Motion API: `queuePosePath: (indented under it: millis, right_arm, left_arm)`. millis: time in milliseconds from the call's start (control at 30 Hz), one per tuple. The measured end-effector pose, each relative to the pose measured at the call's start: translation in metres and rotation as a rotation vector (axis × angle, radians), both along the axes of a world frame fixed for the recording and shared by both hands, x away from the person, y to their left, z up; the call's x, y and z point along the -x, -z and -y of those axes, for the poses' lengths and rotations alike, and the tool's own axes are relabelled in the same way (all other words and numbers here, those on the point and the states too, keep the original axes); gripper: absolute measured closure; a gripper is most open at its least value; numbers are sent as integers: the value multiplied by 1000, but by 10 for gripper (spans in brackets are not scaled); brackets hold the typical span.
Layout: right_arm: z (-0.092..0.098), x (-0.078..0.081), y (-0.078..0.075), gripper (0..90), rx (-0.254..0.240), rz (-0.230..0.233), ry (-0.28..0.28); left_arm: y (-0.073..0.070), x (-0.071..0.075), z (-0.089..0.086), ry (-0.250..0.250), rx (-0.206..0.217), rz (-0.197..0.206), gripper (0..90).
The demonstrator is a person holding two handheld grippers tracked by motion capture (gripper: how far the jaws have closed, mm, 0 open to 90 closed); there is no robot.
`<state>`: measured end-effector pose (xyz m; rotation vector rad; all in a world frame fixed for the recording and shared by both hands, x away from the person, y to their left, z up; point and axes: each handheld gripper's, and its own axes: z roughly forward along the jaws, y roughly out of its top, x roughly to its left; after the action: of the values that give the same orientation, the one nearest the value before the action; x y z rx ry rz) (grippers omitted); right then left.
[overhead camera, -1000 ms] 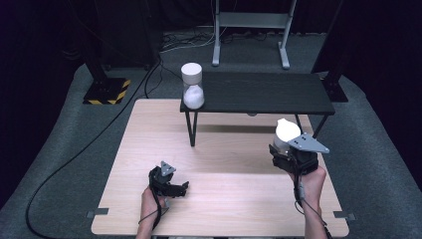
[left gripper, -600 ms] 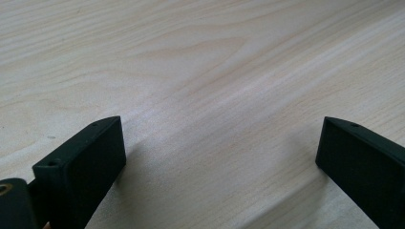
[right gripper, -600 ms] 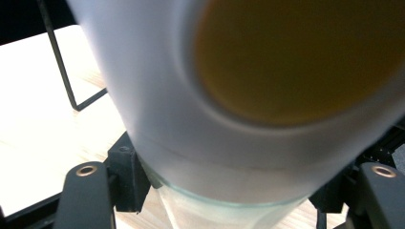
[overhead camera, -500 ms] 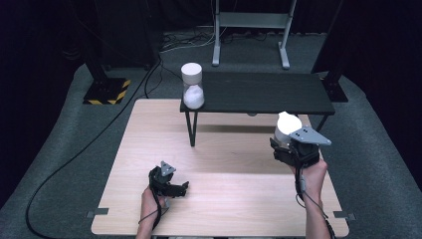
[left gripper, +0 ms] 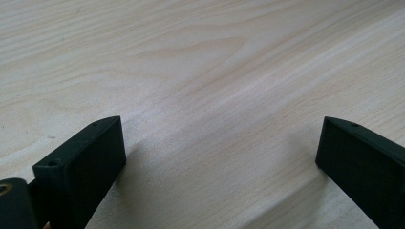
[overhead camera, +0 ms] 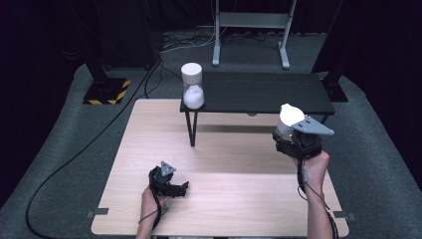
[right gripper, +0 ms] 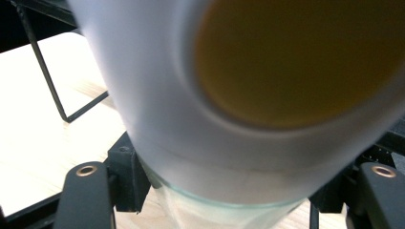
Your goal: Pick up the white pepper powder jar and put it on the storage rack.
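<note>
Lifted and tilted since a second ago, the white-capped hourglass (overhead camera: 287,118) sits clamped between the right gripper's (overhead camera: 293,133) jaws, beside the black shelf (overhead camera: 259,92). Its smooth glass could slip from so low a grip. Left gripper (overhead camera: 171,185) rests released, nothing between its jaws, on the wooden table (overhead camera: 149,129); dark carpet surrounds.

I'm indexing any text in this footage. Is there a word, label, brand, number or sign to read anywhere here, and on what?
None can be read.
The white-capped jar in the right gripper: no label visible, blurred in the right gripper view.
The second jar on the black shelf: plain, no print visible.
Yellow-and-black hazard stripes on a stand's base on the floor: a marking, no lettering.
The wooden table and left gripper: no text.
</note>
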<state>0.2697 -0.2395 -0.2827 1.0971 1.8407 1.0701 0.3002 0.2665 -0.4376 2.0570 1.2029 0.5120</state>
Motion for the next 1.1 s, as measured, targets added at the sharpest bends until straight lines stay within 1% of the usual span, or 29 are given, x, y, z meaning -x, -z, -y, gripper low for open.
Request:
queuePosePath:
  millis: [533,1100]
  right_arm:
    - [7,-17,-8,301,-15,-12,16]
    - [9,-35,-20,301,-16,-22,18]
  left_arm:
    - [0,0,0,0,1,0,29]
    - [0,0,0,3,1,0,30]
